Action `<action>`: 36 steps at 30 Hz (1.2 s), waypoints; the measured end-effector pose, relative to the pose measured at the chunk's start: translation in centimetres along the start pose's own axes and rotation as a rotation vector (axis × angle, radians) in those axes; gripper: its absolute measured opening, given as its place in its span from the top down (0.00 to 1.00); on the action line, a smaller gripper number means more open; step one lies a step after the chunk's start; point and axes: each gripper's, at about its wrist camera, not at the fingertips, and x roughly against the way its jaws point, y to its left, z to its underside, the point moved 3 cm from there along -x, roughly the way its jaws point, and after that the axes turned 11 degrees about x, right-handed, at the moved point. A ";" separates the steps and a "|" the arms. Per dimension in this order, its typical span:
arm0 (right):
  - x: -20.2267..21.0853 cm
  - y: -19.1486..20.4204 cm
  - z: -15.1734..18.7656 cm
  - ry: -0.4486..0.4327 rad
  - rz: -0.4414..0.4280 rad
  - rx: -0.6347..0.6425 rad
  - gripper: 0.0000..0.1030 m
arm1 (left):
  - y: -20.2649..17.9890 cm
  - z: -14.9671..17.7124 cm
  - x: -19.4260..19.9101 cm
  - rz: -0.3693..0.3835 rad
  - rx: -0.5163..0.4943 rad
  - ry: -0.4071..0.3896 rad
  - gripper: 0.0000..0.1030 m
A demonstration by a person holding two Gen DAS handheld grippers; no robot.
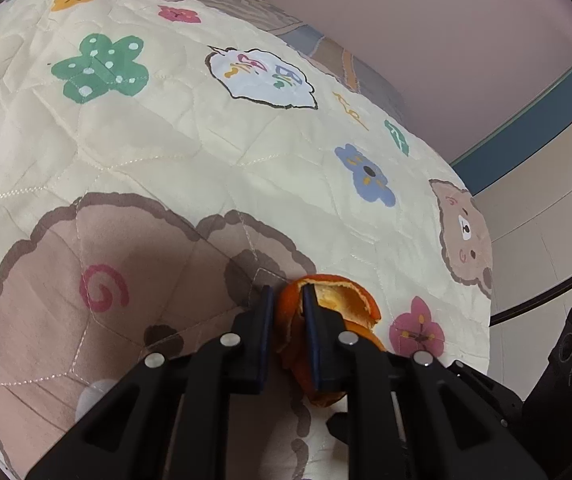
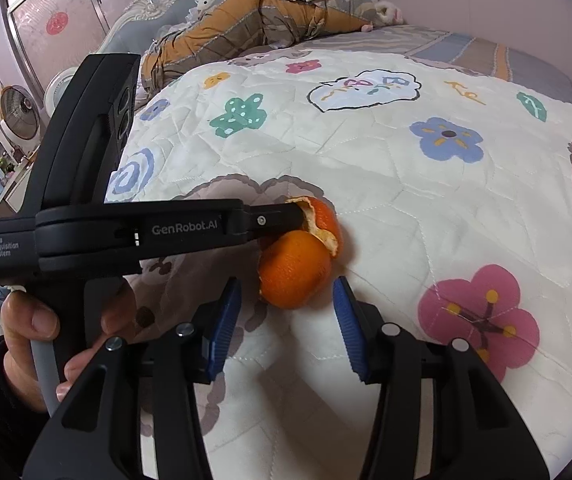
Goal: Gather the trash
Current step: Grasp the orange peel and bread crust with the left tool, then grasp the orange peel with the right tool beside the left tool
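Note:
An orange peel (image 1: 342, 300) lies on the patterned quilt (image 1: 166, 152) of a bed. My left gripper (image 1: 288, 294) is shut on the peel, with one edge of it pinched between the jaws. In the right wrist view the left gripper (image 2: 300, 216) reaches in from the left and grips the top of the orange peel (image 2: 294, 276). My right gripper (image 2: 286, 296) is open and empty, its blue fingertips (image 2: 228, 304) on either side of the peel, just short of it.
The quilt (image 2: 366, 168) covers most of the bed. A brown and grey blanket heap (image 2: 254, 20) lies at the bed's far end. Fans and clutter (image 2: 18, 112) stand at the left. A pale floor and blue skirting (image 1: 534, 128) show at the right.

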 end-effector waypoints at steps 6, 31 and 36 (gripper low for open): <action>-0.9 -0.8 -0.4 -0.001 0.021 -0.034 0.73 | 0.6 -0.1 -0.2 0.006 0.021 0.006 0.88; 3.5 -2.8 3.1 0.028 -0.064 -0.138 0.82 | -2.1 1.7 1.8 0.098 -0.008 0.009 0.89; 3.4 -3.4 3.7 0.040 -0.120 -0.194 0.81 | -2.7 2.2 1.7 0.101 -0.018 0.012 0.89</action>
